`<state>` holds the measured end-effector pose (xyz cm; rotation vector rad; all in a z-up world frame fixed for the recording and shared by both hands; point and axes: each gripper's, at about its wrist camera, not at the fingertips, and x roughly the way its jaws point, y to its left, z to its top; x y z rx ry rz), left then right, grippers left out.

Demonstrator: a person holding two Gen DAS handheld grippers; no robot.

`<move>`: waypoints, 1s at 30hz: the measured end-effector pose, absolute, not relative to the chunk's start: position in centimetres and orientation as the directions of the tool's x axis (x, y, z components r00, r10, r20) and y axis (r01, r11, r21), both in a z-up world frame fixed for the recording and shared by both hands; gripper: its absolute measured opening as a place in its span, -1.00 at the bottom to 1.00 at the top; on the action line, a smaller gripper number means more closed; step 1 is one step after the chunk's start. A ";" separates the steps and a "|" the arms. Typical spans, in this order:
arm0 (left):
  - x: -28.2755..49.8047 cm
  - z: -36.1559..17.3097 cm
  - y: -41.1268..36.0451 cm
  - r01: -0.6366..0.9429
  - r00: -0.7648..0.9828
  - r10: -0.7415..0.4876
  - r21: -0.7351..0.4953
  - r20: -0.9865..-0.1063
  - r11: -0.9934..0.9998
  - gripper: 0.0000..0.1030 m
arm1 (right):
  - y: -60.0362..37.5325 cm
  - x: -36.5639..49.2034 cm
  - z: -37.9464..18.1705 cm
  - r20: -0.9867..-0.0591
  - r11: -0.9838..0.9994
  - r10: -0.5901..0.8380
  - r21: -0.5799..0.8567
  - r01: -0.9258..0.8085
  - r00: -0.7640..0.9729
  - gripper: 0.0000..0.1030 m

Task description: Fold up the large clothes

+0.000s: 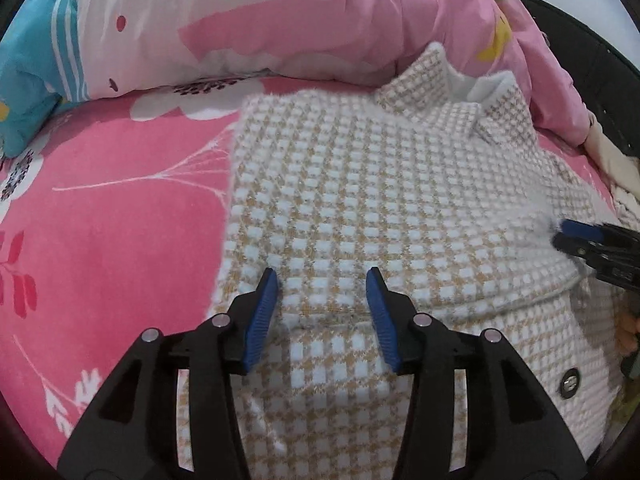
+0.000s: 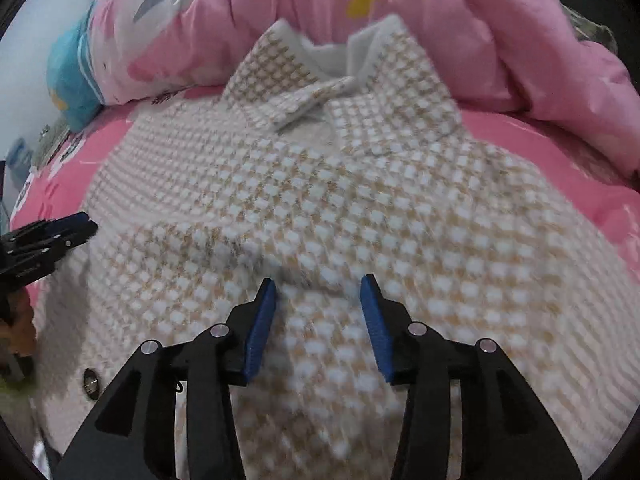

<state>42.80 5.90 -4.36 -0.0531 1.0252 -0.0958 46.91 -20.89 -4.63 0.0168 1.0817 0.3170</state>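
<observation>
A: Left wrist view. Left hand-held gripper (image 1: 322,280) hovers over the coat (image 1: 380,200), jaws part-open, nothing between the pads. Coat lies on the bed (image 1: 100,220), collar (image 1: 452,80) at the far end, against the quilt (image 1: 280,20). A folded-over layer ends in an edge just below the fingertips; lower layer with a button (image 1: 570,382) shows nearer the camera.

B: The other one?

A: Right hand-held gripper (image 1: 568,236) enters from the right edge, over the coat's right side. From this angle I cannot tell its opening.

B: Right wrist view?

A: Right hand-held gripper (image 2: 318,286) also part-open and empty, above the coat (image 2: 320,180), picture blurred. Left hand-held gripper (image 2: 80,222) sits at the left margin by the coat's edge. Collar (image 2: 336,56) upright at the far end.

B: Step?

A: Judgement: a fold has been laid and let go; one more fold is likely due. Next move calls for each gripper to pinch a hem or corner through both layers, so the top one does not slide.

B: Obstacles?

A: Quilt crowds the collar end, so little room there. A blue pillow (image 1: 32,80) lies far left, clear of the work.
</observation>
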 end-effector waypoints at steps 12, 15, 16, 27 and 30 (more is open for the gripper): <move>41.8 -0.3 -1.0 0.102 0.564 -0.115 -0.069 -0.818 0.992 0.39 | -26.9 41.4 -2.5 -0.842 0.963 0.271 0.234 -0.136 0.466 0.13; 42.4 -2.0 -3.6 0.122 0.558 -0.082 -0.016 -0.825 0.992 0.40 | -32.0 37.4 0.1 -0.807 0.959 0.265 0.276 -0.060 0.528 0.16; 42.8 -2.9 -4.2 0.129 0.540 -0.075 -0.006 -0.838 0.992 0.40 | -34.0 36.2 0.6 -0.802 0.956 0.260 0.291 -0.027 0.538 0.16; 42.5 -5.4 -4.1 0.116 0.525 -0.083 -0.025 -0.847 0.993 0.46 | -58.7 20.7 -0.7 -0.723 0.640 0.133 0.585 0.499 0.678 0.17; 42.5 -5.4 -4.1 0.117 0.527 -0.086 -0.028 -0.846 0.993 0.46 | -60.0 19.3 -2.0 -0.697 0.558 0.142 0.643 0.525 0.703 0.17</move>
